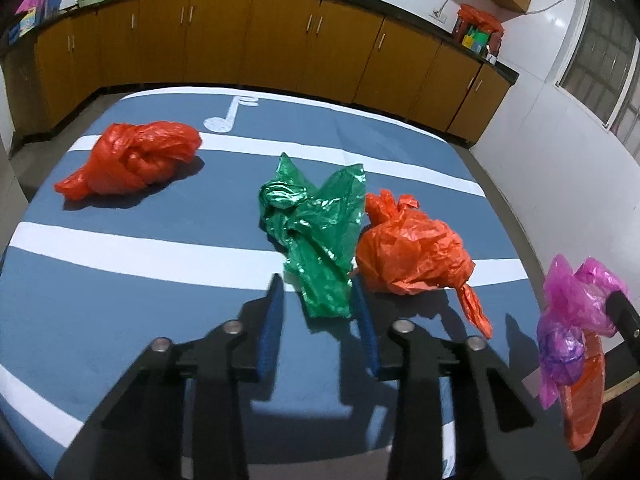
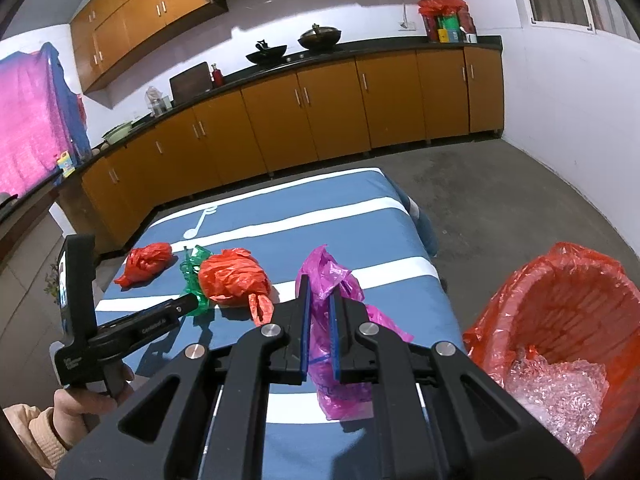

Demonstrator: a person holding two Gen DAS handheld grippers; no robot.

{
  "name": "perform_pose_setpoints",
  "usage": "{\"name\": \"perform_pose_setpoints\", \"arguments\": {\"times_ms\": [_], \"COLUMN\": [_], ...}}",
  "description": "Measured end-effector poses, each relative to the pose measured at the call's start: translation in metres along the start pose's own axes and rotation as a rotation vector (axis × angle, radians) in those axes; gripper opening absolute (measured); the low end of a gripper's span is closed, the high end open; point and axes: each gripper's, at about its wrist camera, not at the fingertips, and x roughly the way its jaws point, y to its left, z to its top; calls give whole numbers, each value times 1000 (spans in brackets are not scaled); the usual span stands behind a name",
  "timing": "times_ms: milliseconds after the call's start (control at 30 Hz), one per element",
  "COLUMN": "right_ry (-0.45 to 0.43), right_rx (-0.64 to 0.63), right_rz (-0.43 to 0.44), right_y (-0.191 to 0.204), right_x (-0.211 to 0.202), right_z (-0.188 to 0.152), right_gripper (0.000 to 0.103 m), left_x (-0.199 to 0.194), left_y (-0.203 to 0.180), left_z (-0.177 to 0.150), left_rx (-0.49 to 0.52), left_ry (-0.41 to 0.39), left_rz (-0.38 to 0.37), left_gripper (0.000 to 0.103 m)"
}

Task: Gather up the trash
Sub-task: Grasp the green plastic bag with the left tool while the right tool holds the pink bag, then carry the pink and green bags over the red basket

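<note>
Gripping the pink bag [image 2: 332, 320] tight, your right gripper [image 2: 319, 312] hung left of the red-lined bin [image 2: 560, 320]; your left gripper [image 1: 320, 304] (lettering unreadable) stood narrow around the green bag [image 1: 316, 232], whether pinched, unclear.

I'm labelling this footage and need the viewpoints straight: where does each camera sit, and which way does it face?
Left wrist: on the left gripper, looking down its fingers across the blue table toward the cabinets; the green bag lies between its jaws.
Right wrist: on the right gripper, shut on the pink bag, facing table and red-lined bin; a hand and sleeve show.
Shared: green, pink and two orange-red bags, cabinets.
</note>
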Motion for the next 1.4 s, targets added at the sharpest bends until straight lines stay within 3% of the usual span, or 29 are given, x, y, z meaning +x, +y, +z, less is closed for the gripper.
{"name": "perform_pose_setpoints", "arguments": {"times_ms": [100,200,600,900,1400], "right_ry": [-1,-7,-35,-63,-137], "right_rx": [-1,-7,-12,-20,4], "right_rz": [0,-2,0,11,-25], "right_y": [1,2,6,12,-9], "right_x": [0,-3,-17,-34,-73], "right_z": [-1,0,1,4,16], "right_gripper": [9,9,9,9,9], "left_x": [7,9,-37,-83,-139], "left_y": [1,2,14,10,-55], "left_z": [2,2,0,-4,-7], "left_rx": [-5,-2,53,87,194], "left_ry": [26,23,-93,-169,-248], "left_rz": [-7,-9,-7,-45,-186], "left_gripper": [12,4,2,2,2]}}
